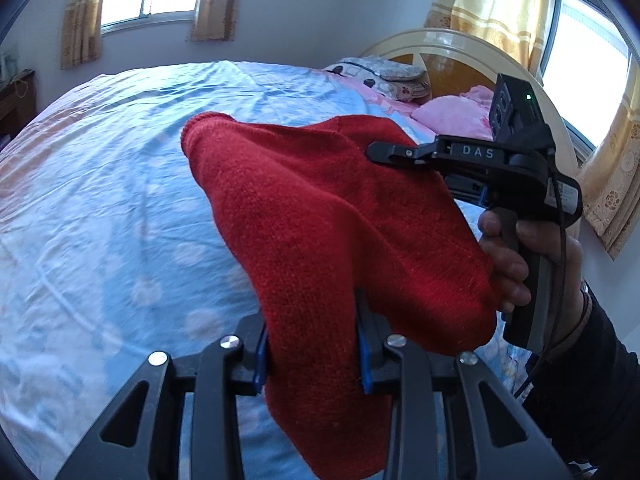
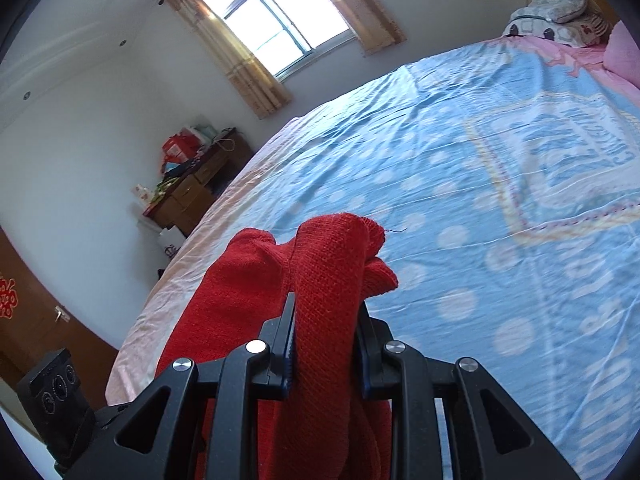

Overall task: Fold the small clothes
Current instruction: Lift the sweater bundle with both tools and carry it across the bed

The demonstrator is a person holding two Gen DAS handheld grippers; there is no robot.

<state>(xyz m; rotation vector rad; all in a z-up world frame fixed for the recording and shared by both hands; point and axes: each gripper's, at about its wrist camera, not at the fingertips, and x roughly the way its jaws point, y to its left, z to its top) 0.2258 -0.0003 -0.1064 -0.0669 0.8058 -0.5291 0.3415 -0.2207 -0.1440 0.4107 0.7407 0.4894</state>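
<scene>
A small red knitted garment (image 1: 320, 208) hangs in the air above the bed, held by both grippers. My left gripper (image 1: 312, 356) is shut on one edge of it, the cloth bunched between the blue pads. My right gripper (image 1: 380, 154) shows side-on in the left wrist view, shut on the far upper edge of the garment. In the right wrist view the right gripper (image 2: 326, 340) clamps a rolled fold of the red garment (image 2: 332, 264), with more cloth hanging down to the left.
A bed with a light blue dotted sheet (image 1: 100, 200) lies below and also shows in the right wrist view (image 2: 480, 184). Pillows (image 1: 384, 74) and a wooden headboard (image 1: 452, 64) are at the far end. A cluttered wooden dresser (image 2: 192, 188) stands by the wall.
</scene>
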